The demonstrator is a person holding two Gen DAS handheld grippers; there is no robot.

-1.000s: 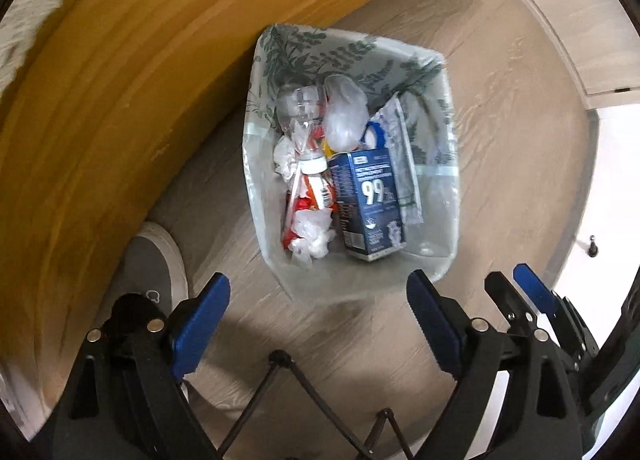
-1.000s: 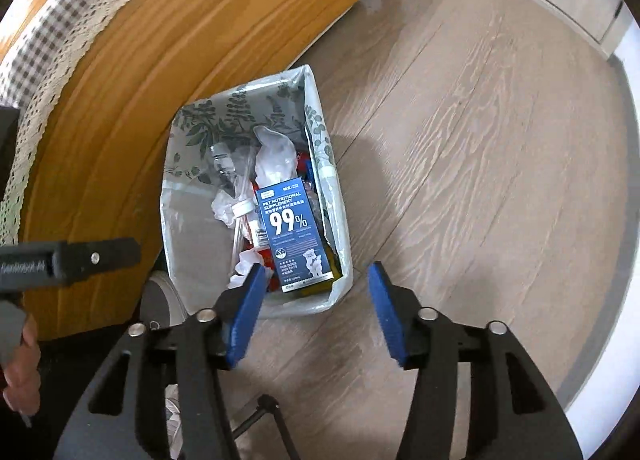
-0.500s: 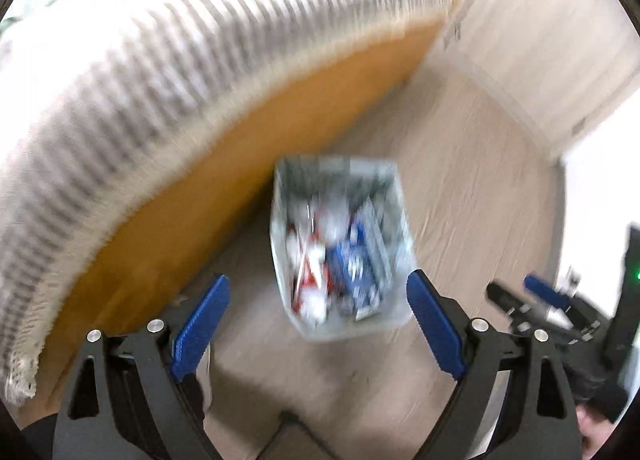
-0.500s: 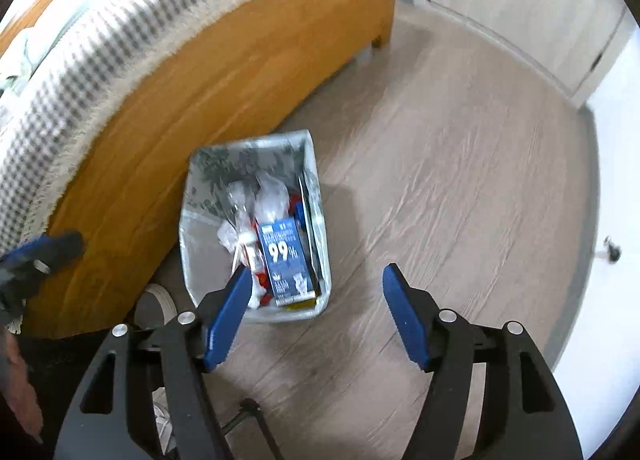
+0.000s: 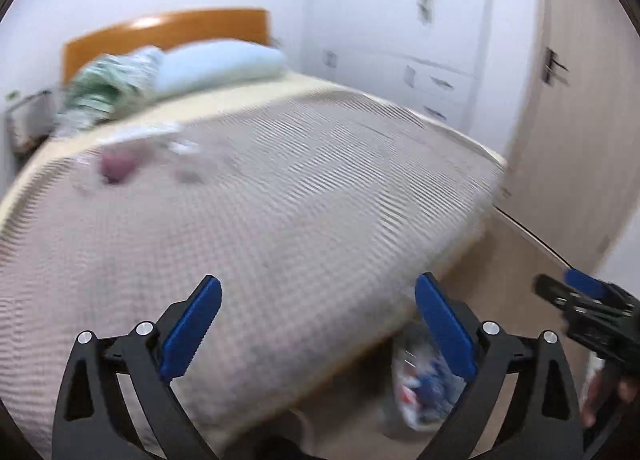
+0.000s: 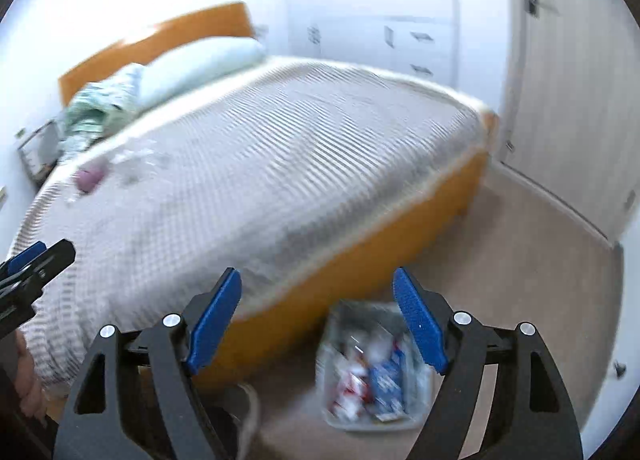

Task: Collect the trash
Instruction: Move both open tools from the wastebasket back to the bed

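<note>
A big bed with a grey striped cover (image 6: 280, 164) and orange wood frame fills the middle of both blurry views; a clear plastic trash bin (image 6: 374, 372) full of wrappers and a blue box sits on the floor at the bottom, beside the bed; the left gripper (image 5: 318, 328) and right gripper (image 6: 318, 320) are both opening wide, with nothing between their blue pads (image 6: 216, 320); small blurry bits (image 5: 116, 170) lie on the bed at the upper left.
</note>
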